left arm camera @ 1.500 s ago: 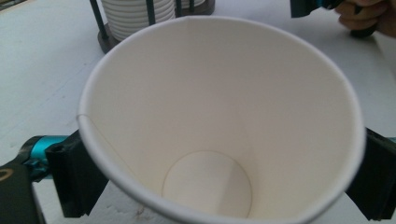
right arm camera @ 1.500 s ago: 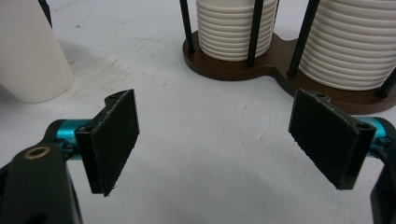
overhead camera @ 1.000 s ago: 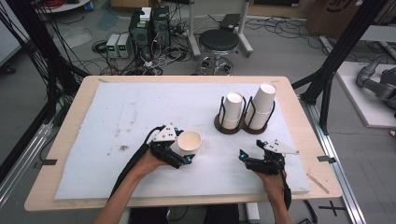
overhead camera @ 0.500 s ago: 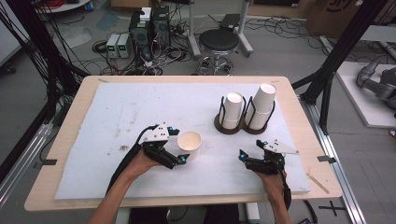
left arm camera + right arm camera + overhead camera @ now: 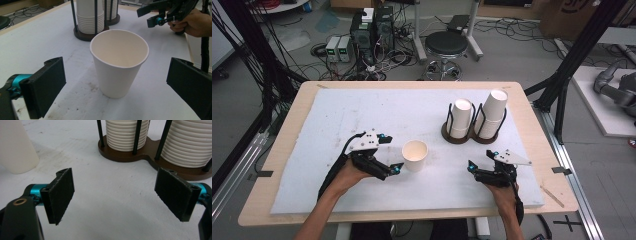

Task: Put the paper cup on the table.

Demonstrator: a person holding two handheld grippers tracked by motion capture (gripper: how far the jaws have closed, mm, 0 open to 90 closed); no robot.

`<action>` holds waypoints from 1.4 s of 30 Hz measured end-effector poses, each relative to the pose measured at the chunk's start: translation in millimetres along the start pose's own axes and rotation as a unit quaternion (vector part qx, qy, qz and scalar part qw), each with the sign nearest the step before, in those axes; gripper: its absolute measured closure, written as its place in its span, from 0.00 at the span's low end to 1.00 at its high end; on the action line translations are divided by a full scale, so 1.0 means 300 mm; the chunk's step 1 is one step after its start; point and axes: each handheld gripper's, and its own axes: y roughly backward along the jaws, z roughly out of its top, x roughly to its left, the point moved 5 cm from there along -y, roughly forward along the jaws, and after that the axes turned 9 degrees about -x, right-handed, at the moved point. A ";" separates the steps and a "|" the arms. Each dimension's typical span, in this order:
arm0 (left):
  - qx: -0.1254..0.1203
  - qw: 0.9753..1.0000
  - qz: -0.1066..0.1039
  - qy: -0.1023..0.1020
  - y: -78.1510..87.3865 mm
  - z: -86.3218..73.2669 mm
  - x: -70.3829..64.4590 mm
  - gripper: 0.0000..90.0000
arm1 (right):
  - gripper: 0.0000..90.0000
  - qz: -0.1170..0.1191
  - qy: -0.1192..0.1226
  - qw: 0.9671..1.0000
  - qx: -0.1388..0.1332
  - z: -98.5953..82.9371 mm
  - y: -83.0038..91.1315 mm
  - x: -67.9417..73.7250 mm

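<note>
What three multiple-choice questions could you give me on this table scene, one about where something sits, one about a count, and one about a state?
1. Where does the single paper cup stand?
A. in the cup holder
B. on the white mat beside the left gripper
C. on the stool

2. How many stacks of cups does the cup holder carry?
A. one
B. two
C. four

3. How are the jaws of the right gripper?
A. open with nothing between them
B. shut on a cup
C. shut on the holder

Answers:
1 B, it stands upright on the mat.
2 B, two white stacks rise side by side.
3 A, bare mat shows between them.
</note>
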 end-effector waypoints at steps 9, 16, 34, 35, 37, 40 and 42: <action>0.006 1.000 0.017 0.000 0.070 -0.022 0.019 0.02 | 0.18 -0.001 -0.001 1.000 0.000 0.000 0.000 -0.001; 0.001 0.999 0.043 0.012 0.139 -0.054 0.041 0.02 | 0.18 -0.002 -0.001 1.000 0.000 0.000 -0.001 0.000; -0.018 0.996 0.080 0.029 0.262 -0.111 0.057 0.02 | 0.18 -0.003 -0.001 1.000 0.002 0.000 -0.001 0.001; -0.019 0.996 0.081 0.032 0.268 -0.118 0.057 0.02 | 0.18 -0.002 -0.003 1.000 0.003 -0.001 0.000 0.002; -0.026 0.996 0.081 0.033 0.281 -0.135 0.056 0.02 | 0.18 -0.003 0.001 1.000 0.001 0.000 0.000 0.000; -0.025 0.995 0.090 0.042 0.302 -0.166 0.062 0.02 | 0.18 -0.002 -0.001 1.000 0.000 0.000 0.000 0.001; -0.025 0.994 0.095 0.045 0.314 -0.184 0.065 0.02 | 0.18 -0.002 -0.001 1.000 0.000 0.000 0.000 0.001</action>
